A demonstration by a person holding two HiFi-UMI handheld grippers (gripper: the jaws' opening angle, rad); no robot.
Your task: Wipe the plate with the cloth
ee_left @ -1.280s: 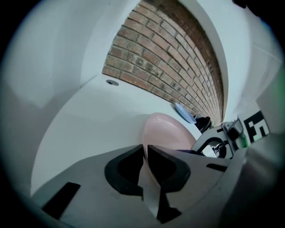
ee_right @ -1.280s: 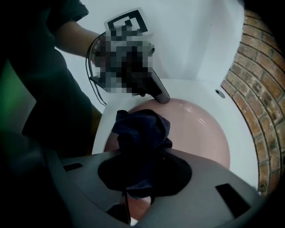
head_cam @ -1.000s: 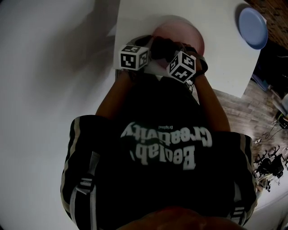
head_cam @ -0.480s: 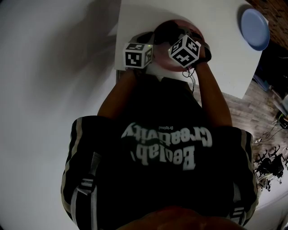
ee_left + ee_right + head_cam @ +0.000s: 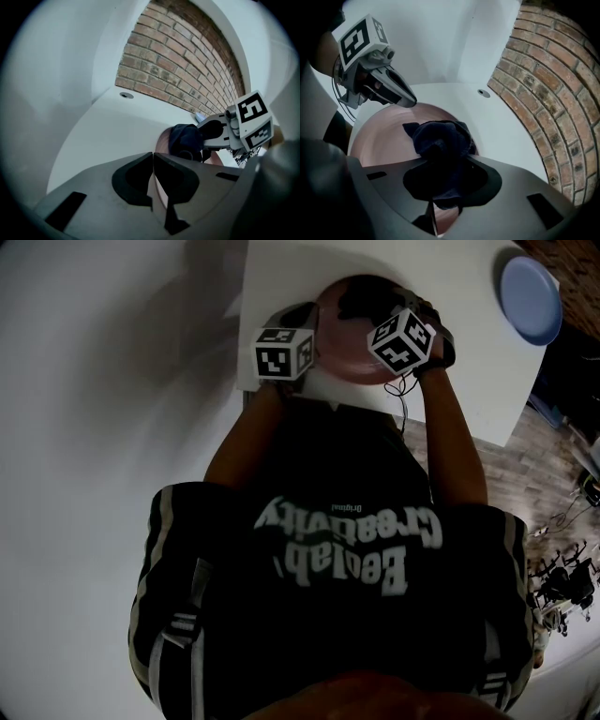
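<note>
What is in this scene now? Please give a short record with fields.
plate: pink, on the white table
cloth: dark blue, bunched, on the plate
left gripper: shut on the plate's rim
right gripper: shut on the cloth
blue plate: near the table's far right corner
brick wall: behind the table

Plate (image 5: 342, 348) common to all views

Blk tee (image 5: 328, 474), white print — grey left gripper (image 5: 152, 157), right gripper (image 5: 440, 164), b/w cubes (image 5: 279, 352).
</note>
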